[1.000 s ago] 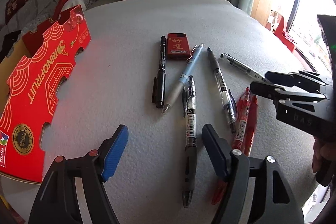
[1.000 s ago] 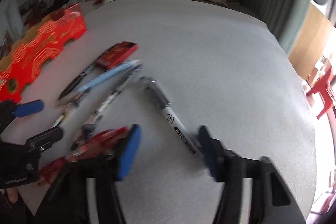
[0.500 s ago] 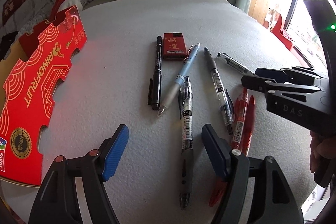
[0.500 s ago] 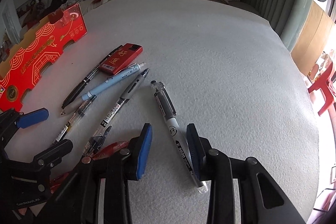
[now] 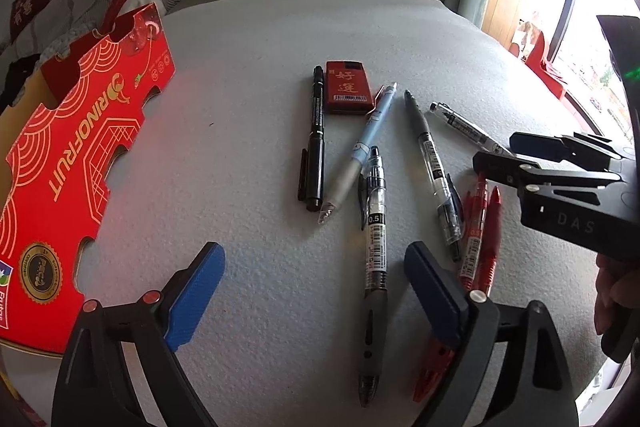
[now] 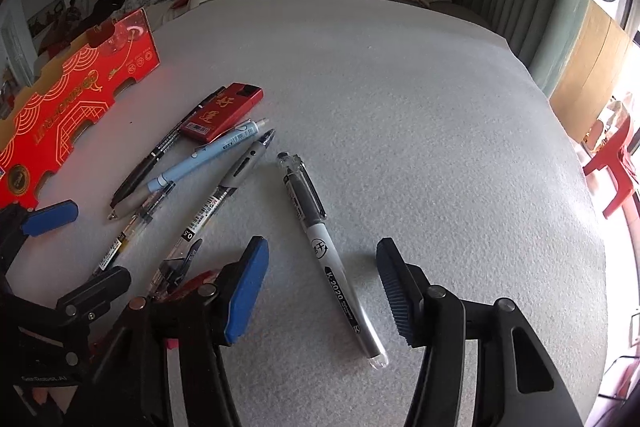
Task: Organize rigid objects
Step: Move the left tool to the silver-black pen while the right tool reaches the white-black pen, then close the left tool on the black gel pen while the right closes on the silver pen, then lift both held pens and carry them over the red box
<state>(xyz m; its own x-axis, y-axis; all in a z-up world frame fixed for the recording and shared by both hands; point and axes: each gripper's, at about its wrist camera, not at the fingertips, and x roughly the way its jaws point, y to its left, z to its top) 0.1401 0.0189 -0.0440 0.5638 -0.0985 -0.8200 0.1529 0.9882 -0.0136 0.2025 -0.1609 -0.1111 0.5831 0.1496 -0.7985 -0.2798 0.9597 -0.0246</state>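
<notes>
Pens (image 5: 374,251) lie between both opening claws (neither gripping).

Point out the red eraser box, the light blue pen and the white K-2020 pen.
red eraser box (image 5: 346,93): left wrist view, printed top face.
light blue pen (image 5: 368,137): left wrist view, mid barrel.
white K-2020 pen (image 6: 334,273): right wrist view, white barrel.

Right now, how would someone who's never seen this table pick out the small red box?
On the grey table, find the fan of pens right of the red cardboard tray. At its far end lies the small red box with gold characters, beside the black marker: the only flat, rectangular thing there.
</notes>
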